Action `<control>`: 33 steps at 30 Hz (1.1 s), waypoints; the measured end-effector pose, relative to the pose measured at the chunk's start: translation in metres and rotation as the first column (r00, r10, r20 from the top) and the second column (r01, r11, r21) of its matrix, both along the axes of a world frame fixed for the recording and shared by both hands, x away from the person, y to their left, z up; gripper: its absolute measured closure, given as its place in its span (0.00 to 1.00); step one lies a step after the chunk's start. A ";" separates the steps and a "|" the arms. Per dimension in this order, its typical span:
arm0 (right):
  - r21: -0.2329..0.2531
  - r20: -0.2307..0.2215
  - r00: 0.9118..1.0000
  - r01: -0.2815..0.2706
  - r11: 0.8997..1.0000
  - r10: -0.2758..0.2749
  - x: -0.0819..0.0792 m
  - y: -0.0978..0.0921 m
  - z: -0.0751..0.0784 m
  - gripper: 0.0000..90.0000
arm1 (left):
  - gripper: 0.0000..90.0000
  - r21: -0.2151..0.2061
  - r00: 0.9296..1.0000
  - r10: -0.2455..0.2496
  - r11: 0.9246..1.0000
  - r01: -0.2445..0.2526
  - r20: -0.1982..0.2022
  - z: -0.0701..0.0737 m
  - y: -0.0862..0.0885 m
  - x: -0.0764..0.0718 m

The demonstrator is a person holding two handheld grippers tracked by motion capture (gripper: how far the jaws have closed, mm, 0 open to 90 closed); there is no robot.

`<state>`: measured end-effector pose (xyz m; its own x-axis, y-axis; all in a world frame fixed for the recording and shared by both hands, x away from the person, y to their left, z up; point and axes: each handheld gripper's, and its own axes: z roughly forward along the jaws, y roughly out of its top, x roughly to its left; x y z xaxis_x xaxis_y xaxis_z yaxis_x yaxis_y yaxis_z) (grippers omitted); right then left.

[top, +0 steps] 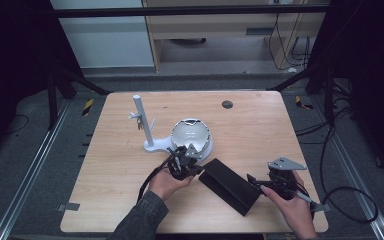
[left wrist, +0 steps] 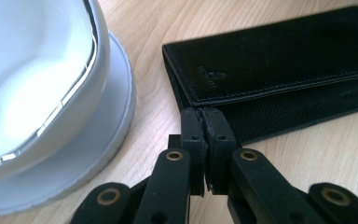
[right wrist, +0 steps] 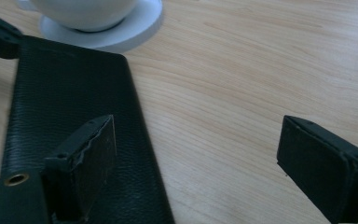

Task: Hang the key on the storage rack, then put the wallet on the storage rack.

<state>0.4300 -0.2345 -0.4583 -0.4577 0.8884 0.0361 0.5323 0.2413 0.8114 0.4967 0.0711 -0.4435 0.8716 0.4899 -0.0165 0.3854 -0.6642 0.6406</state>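
Note:
A black leather case (top: 230, 186) lies slantwise on the wooden table, just in front of a white bowl (top: 191, 132) on a round white base. My left gripper (top: 198, 171) is shut, and in the left gripper view its tips (left wrist: 204, 116) rest against the near edge of the case (left wrist: 279, 60), beside the bowl (left wrist: 28, 70). Nothing shows between its jaws. My right gripper (top: 252, 179) is open at the case's other end. In the right gripper view (right wrist: 200, 149) one jaw hangs over the case (right wrist: 70, 93) and the other over bare wood.
A white stand with an upright pole (top: 142, 120) rises left of the bowl. A small dark round hole (top: 227, 104) sits in the table near its far edge. Cables trail off the table's right side. Bare wood lies to the right of the case.

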 end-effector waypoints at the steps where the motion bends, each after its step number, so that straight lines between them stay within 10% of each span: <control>1: -0.006 0.001 1.000 -0.007 1.000 0.007 0.000 0.000 0.003 0.14 | 0.97 -0.011 1.000 0.002 1.000 -0.002 -0.003 0.002 -0.002 0.002; 33: -0.100 -0.065 0.990 -0.133 0.986 0.127 -0.008 0.007 0.053 0.23 | 0.95 -0.014 1.000 -0.020 1.000 0.020 -0.009 0.023 -0.052 0.034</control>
